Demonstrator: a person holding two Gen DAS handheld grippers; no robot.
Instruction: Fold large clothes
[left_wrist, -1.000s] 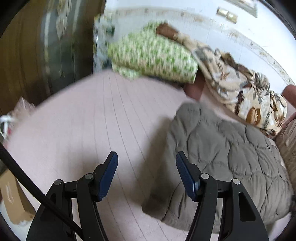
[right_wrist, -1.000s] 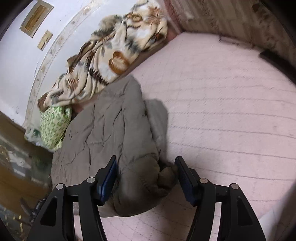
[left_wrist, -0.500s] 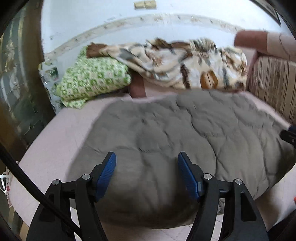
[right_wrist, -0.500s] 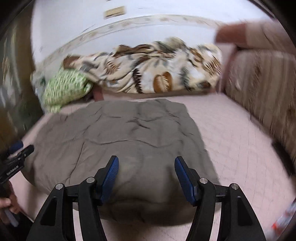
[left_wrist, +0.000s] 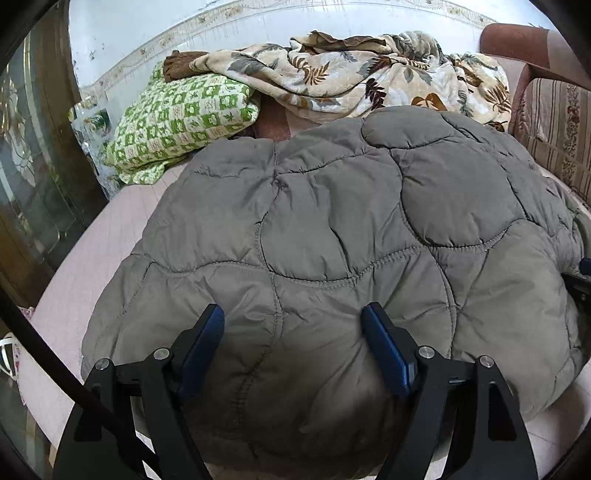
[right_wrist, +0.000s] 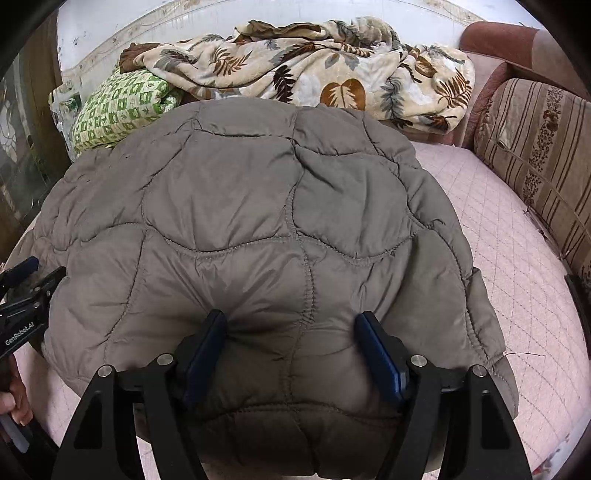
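A puffy grey quilted jacket (left_wrist: 332, 229) lies spread on the pink quilted bed cover (right_wrist: 498, 229). My left gripper (left_wrist: 292, 314) is low over the jacket's near left part. Its jaws are opening, and fabric bulges up between the blue pads (left_wrist: 203, 343) without being clamped. My right gripper (right_wrist: 291, 318) stands the same way over the jacket's near right part (right_wrist: 258, 206), jaws opening. Its fingertips dent the padding, and a hump of fabric sits between them. Each gripper shows at the edge of the other's view: the left gripper (right_wrist: 26, 291) and the right gripper (left_wrist: 581, 280).
A green checked pillow (left_wrist: 177, 122) and a leaf-patterned blanket (right_wrist: 314, 70) are piled along the far wall. A striped sofa back (right_wrist: 535, 155) borders the bed on the right. A glass-fronted cabinet (left_wrist: 33, 177) stands on the left. A hand (right_wrist: 11, 398) holds the left gripper's handle.
Both views rolled upright and swung to face the jacket. Both grippers came in low over its near edge, and their jaws widened a little.
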